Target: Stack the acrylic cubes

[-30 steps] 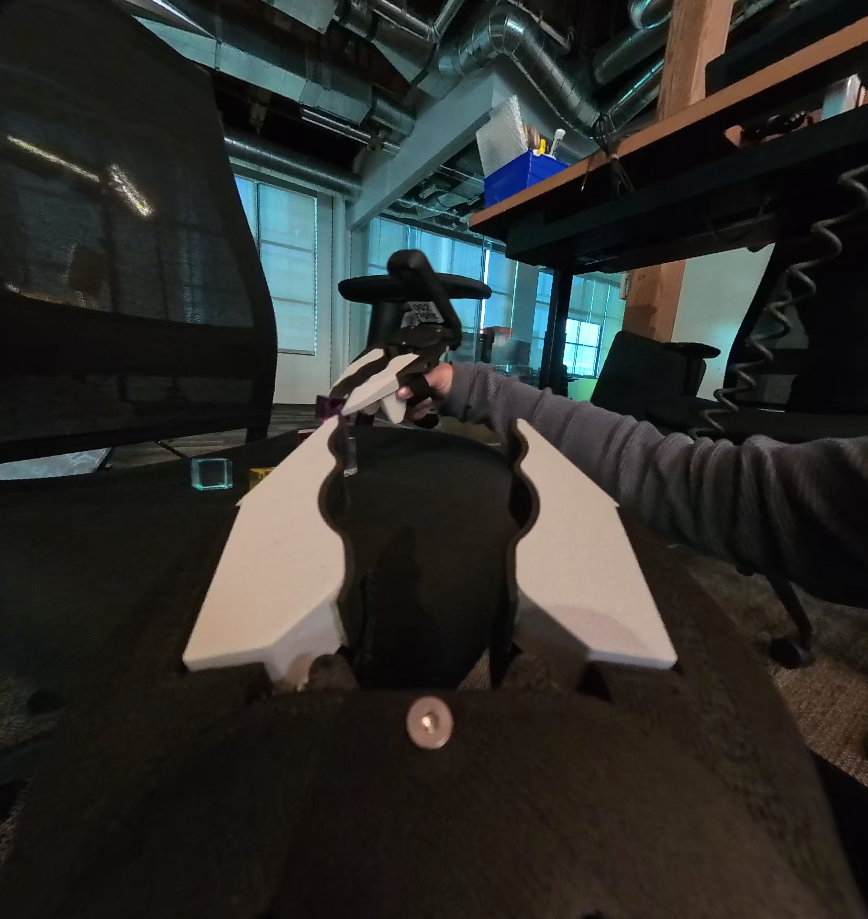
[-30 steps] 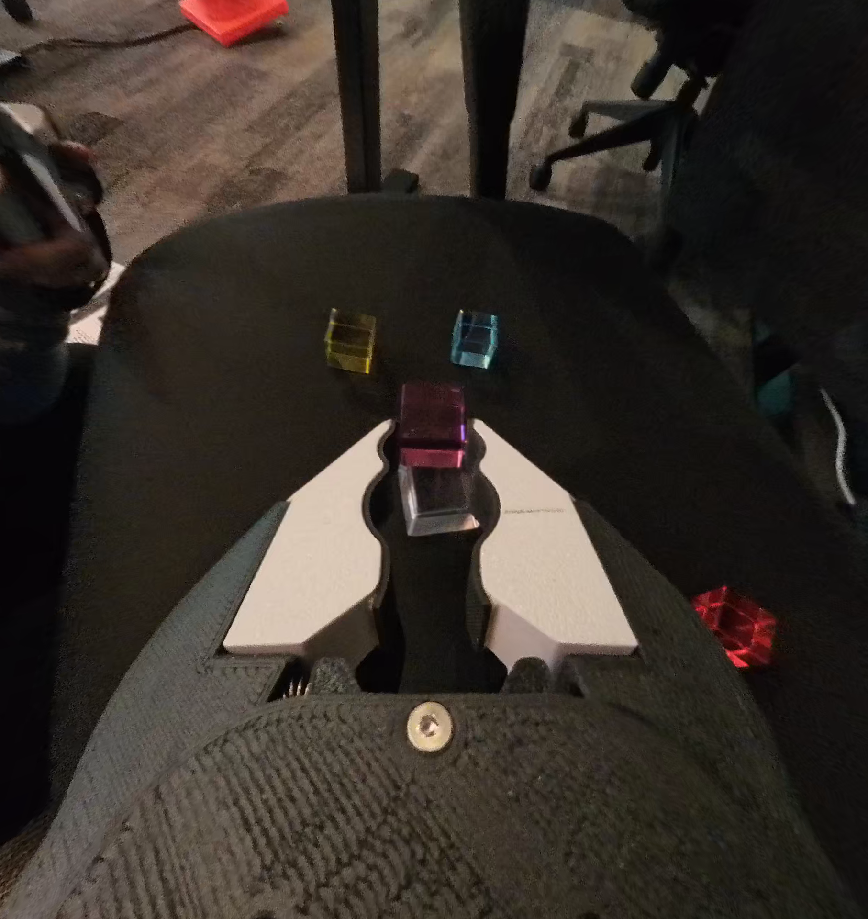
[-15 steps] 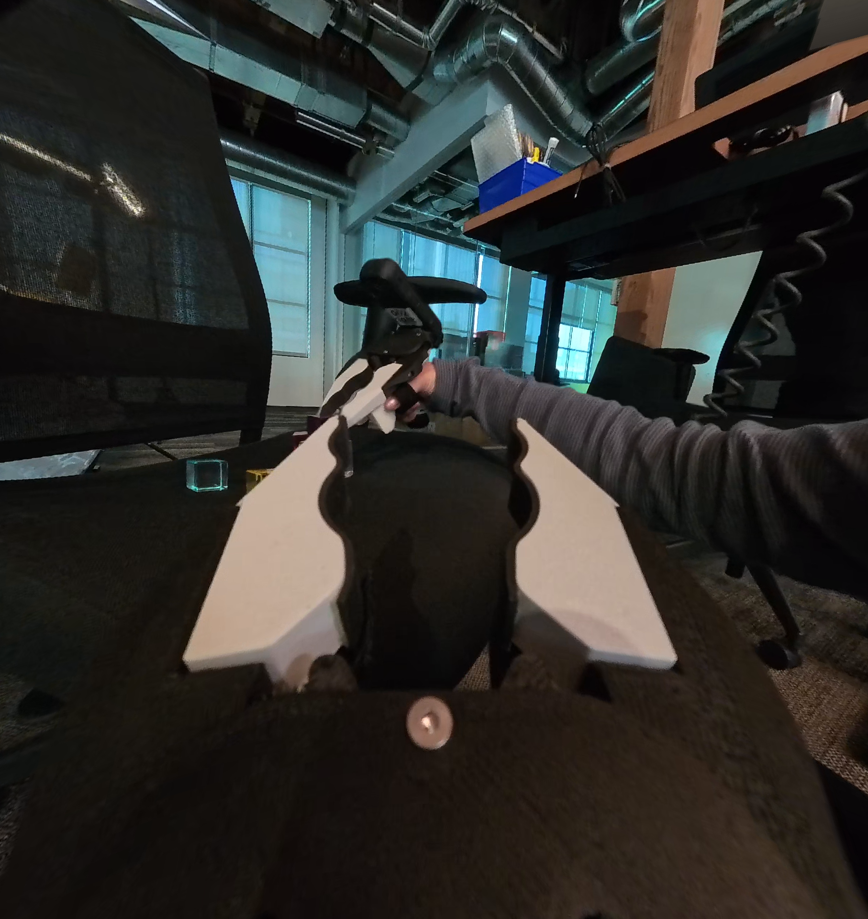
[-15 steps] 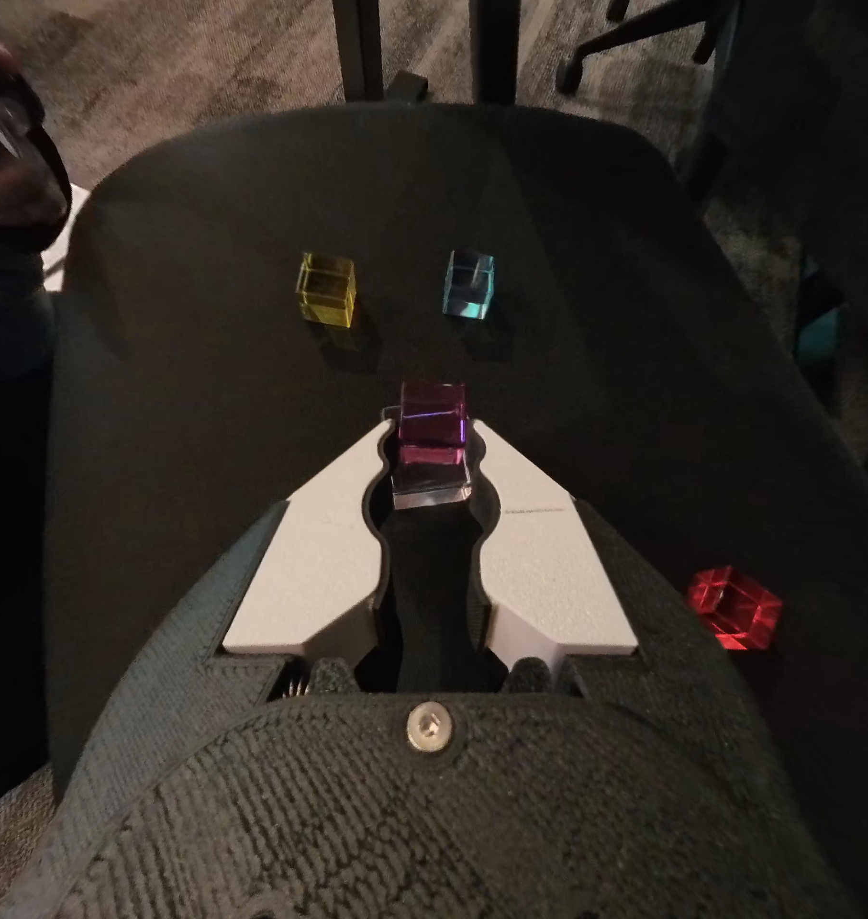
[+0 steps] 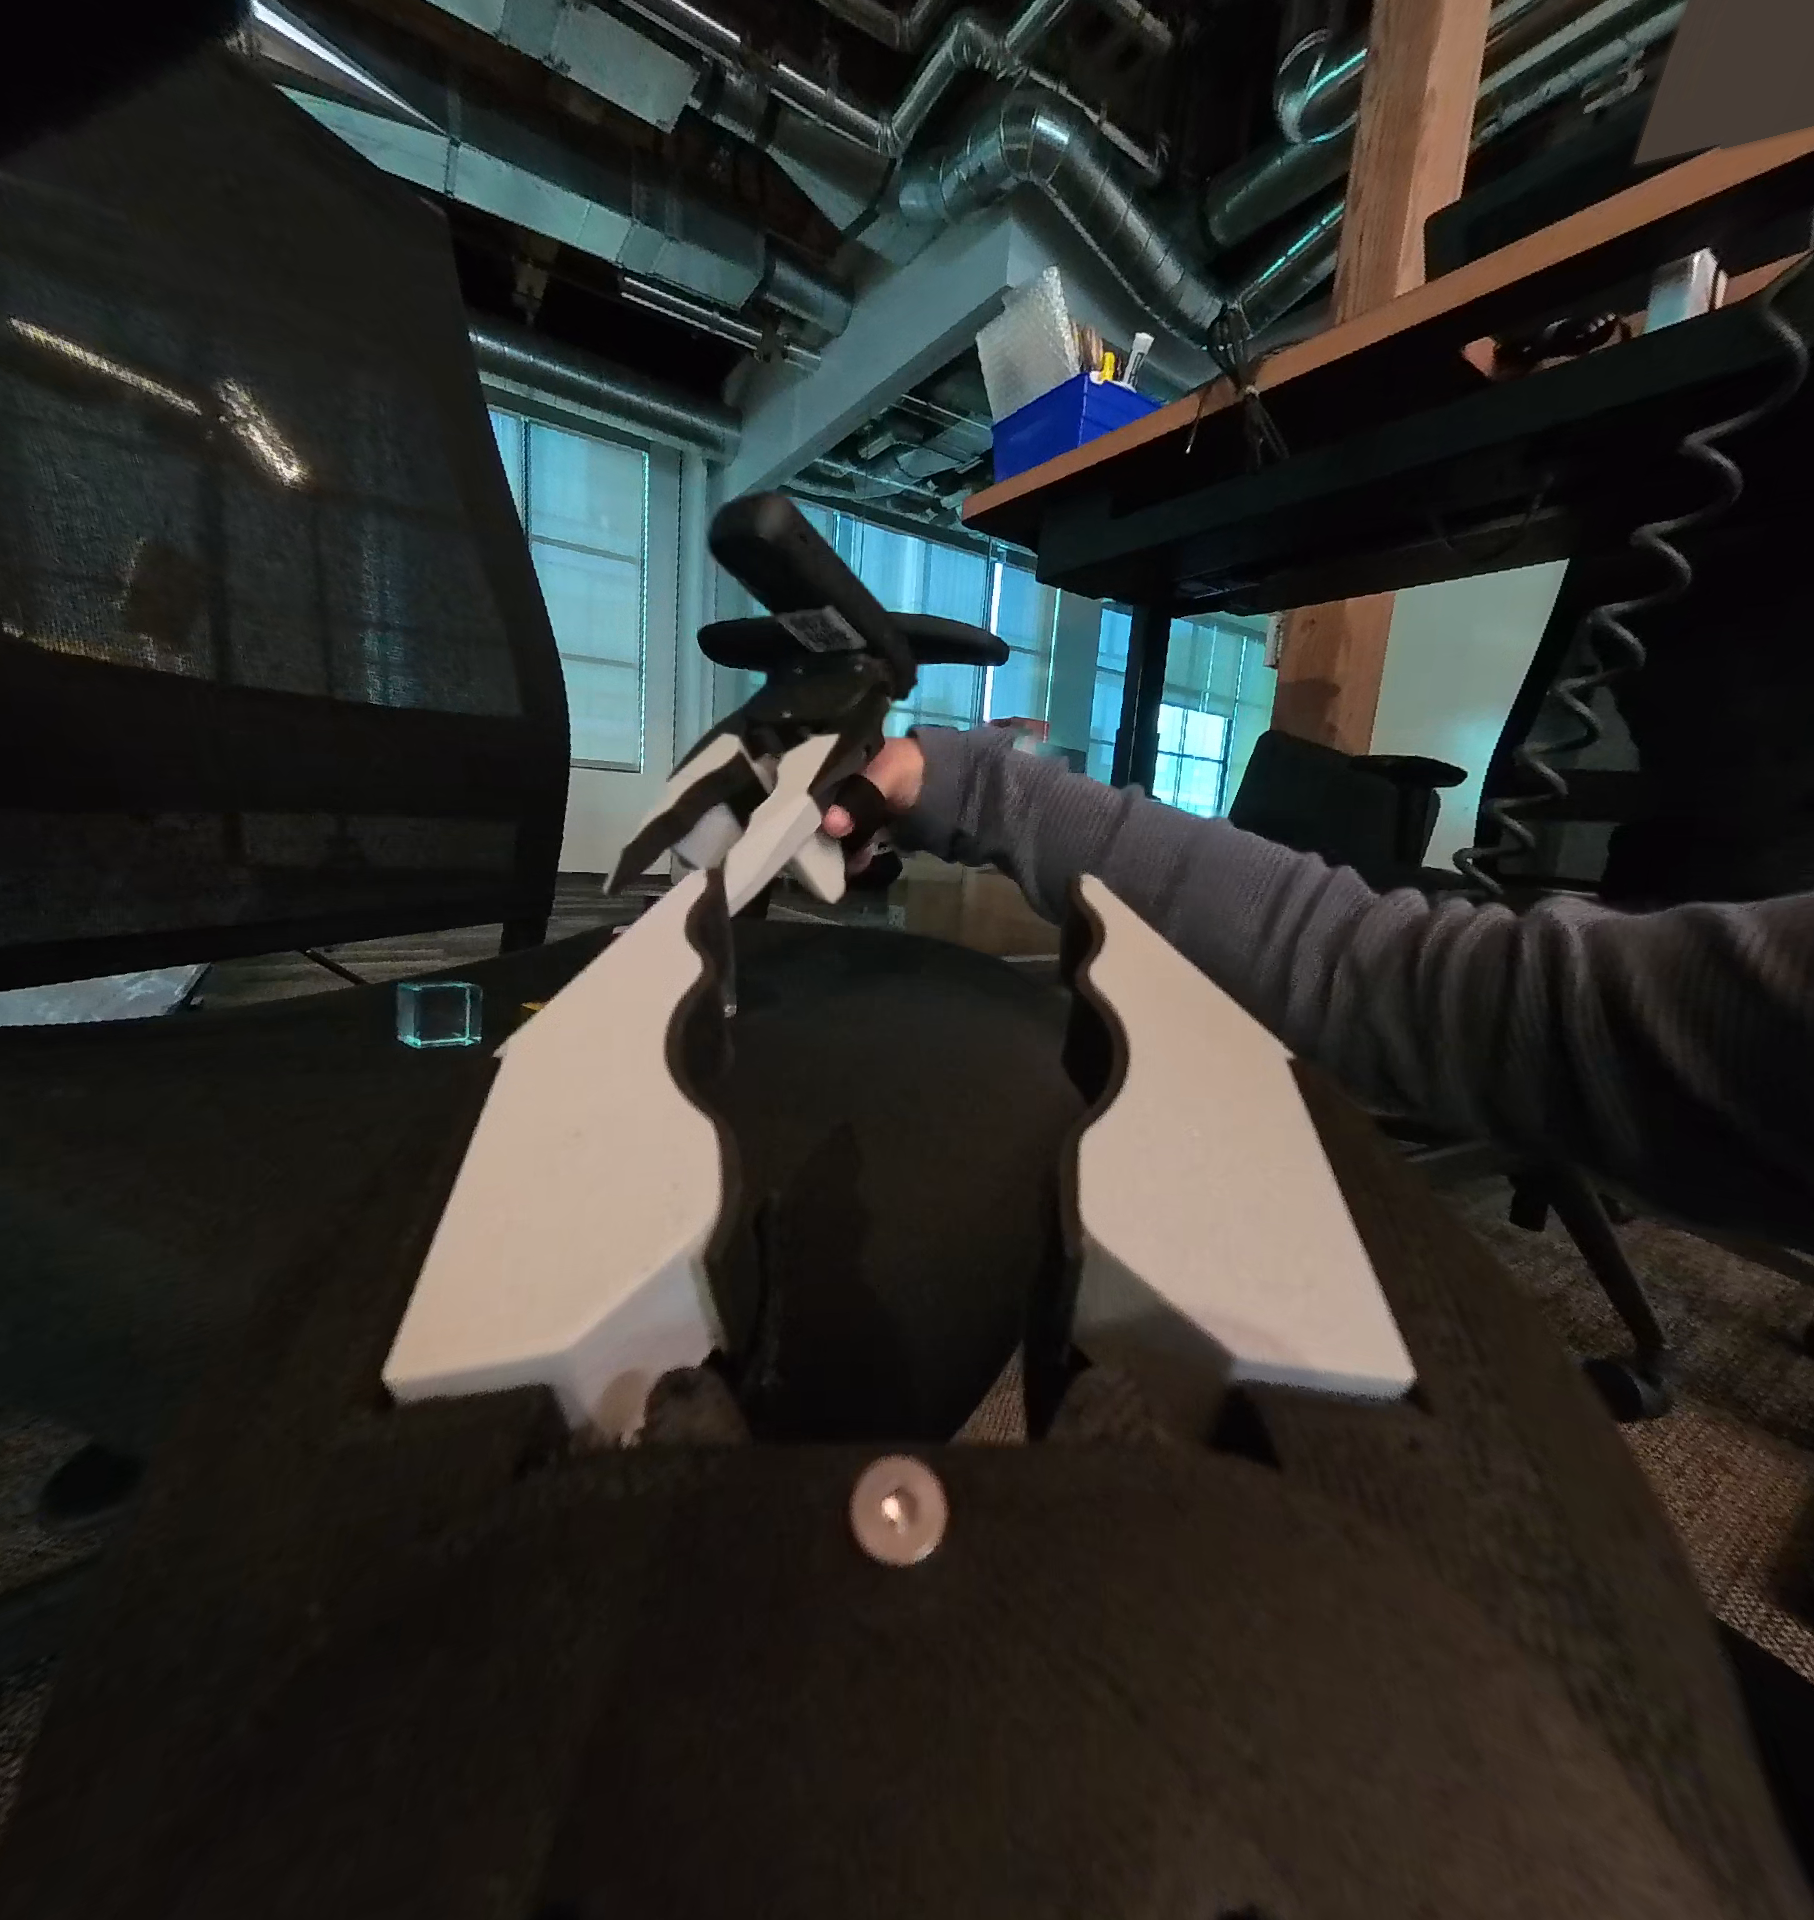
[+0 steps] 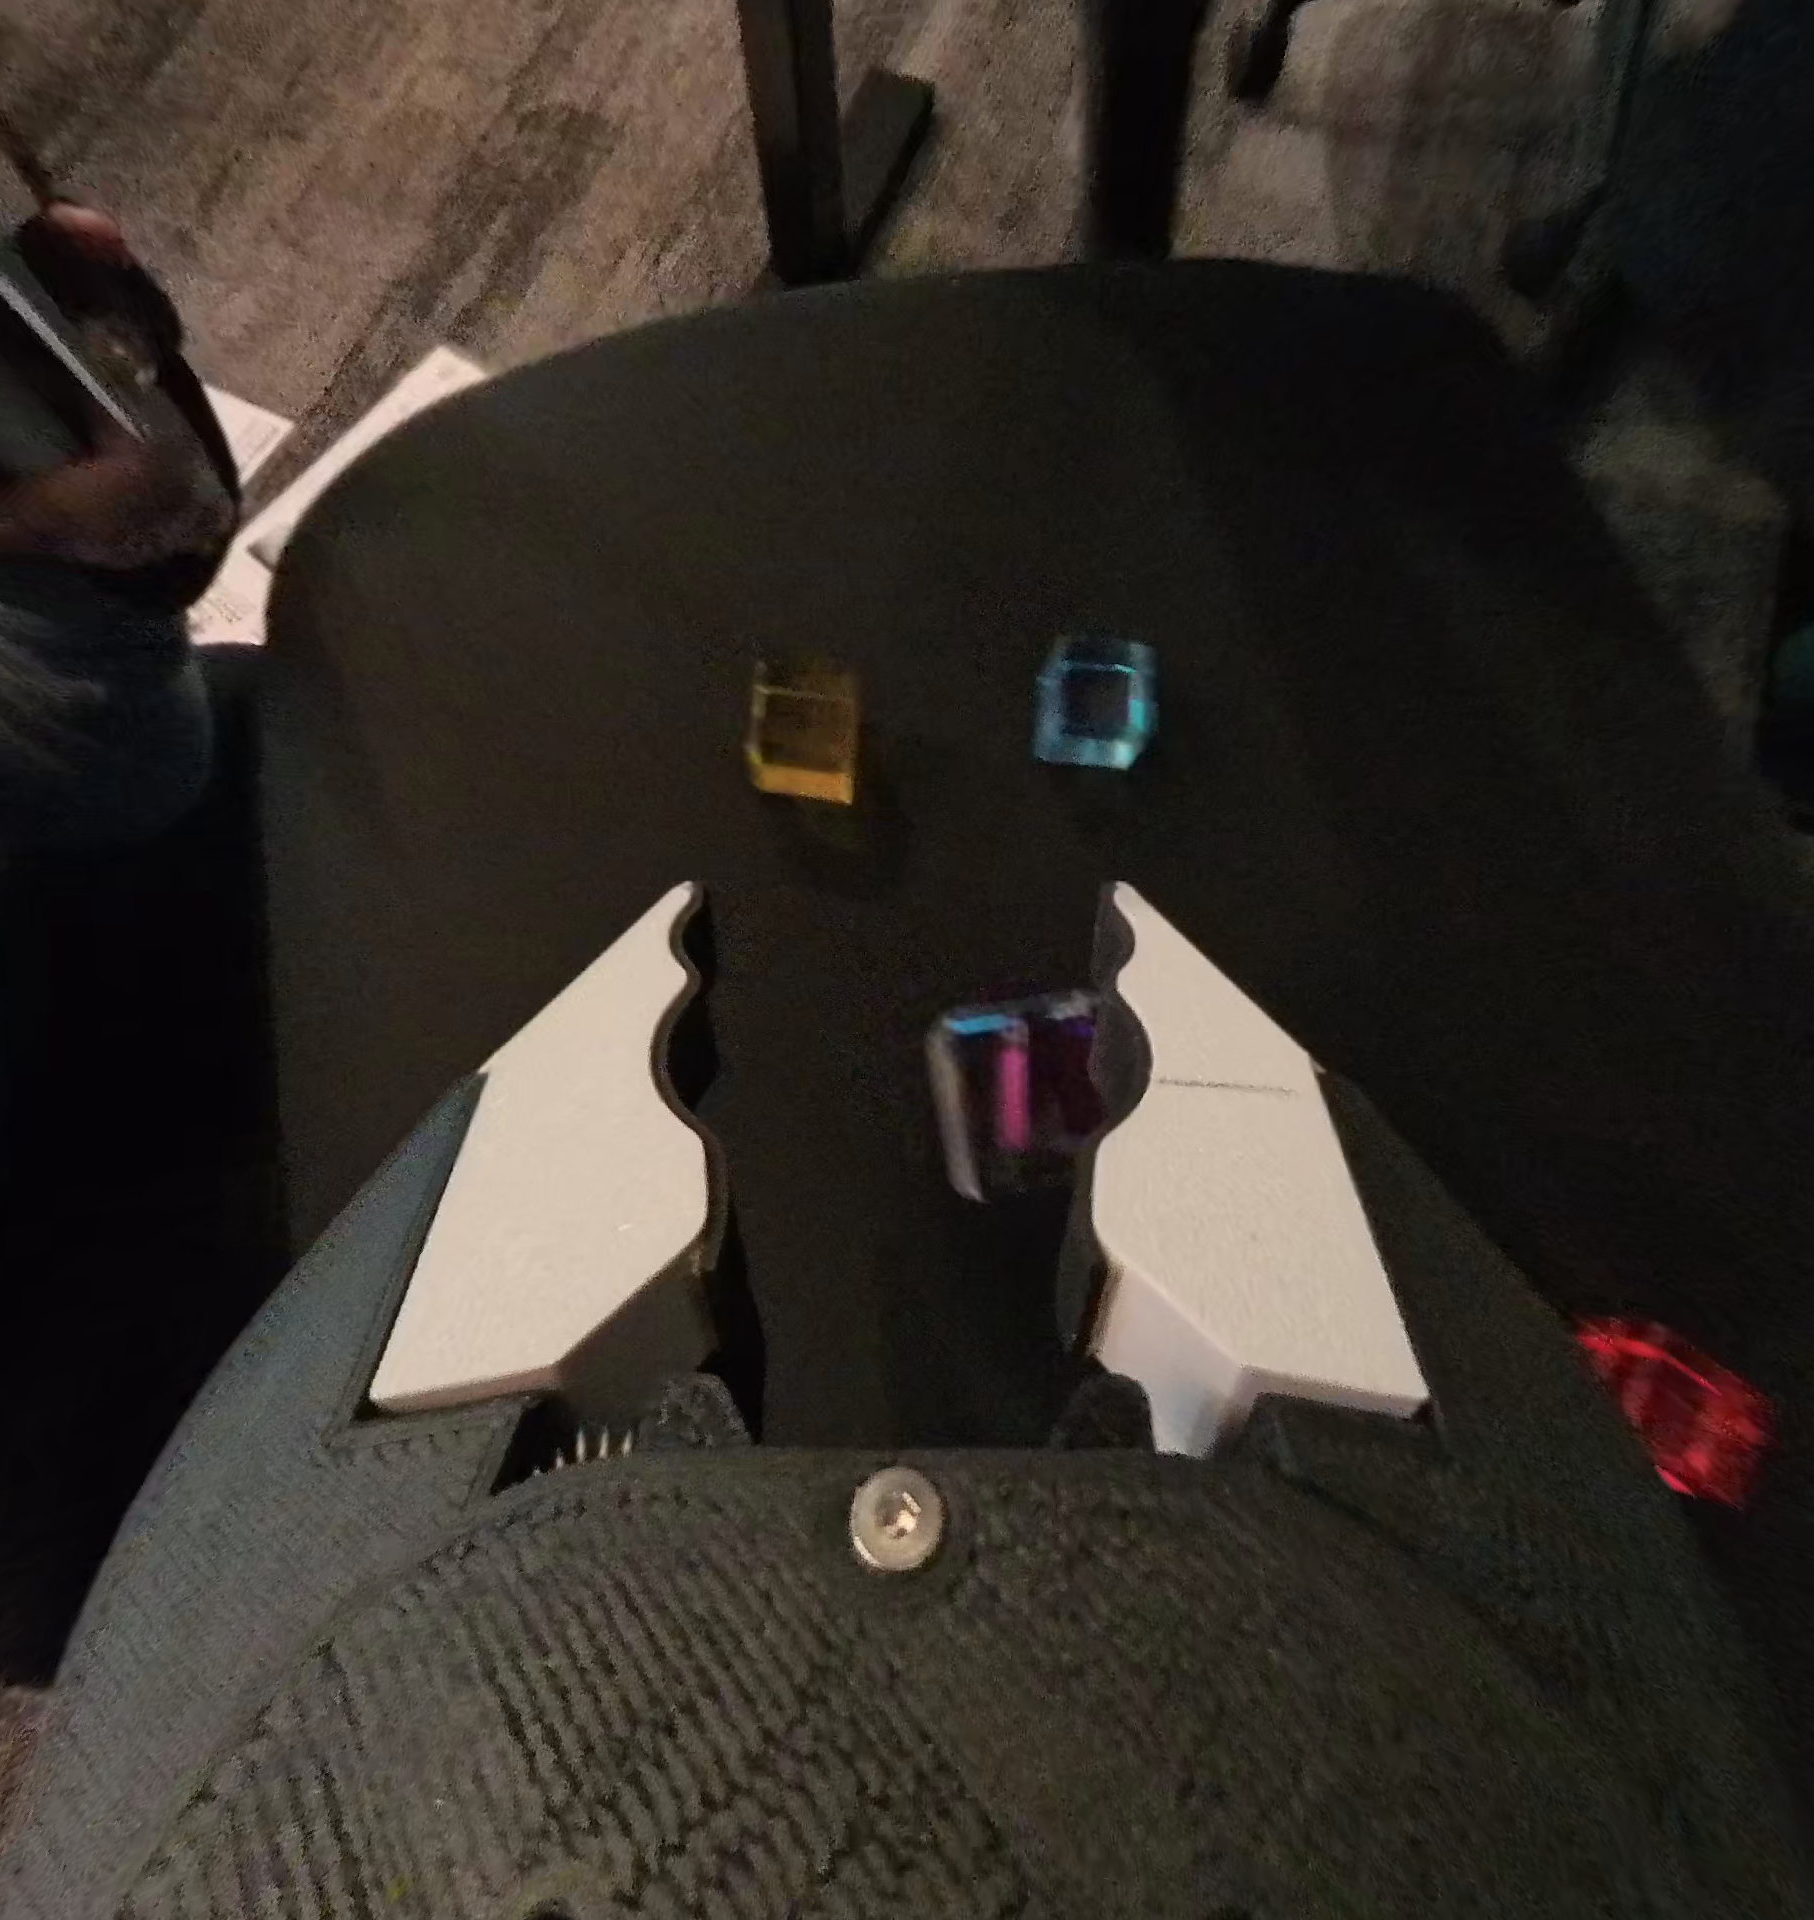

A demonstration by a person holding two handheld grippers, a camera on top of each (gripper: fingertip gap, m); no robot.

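your right gripper (image 6: 898,1039) is wide open over the black seat (image 6: 1298,520), and the purple cube (image 6: 1028,1091) sits loose by its right finger. your left gripper (image 5: 887,997) is open and empty.

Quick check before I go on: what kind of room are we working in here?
Probably an open-plan office or lab: mesh office chair, a raised desk, exposed ceiling ducts, carpet.

Exposed ceiling ducts (image 5: 1038,156), bright windows (image 5: 581,613), wooden post (image 5: 1370,364), grey carpet (image 6: 415,208).
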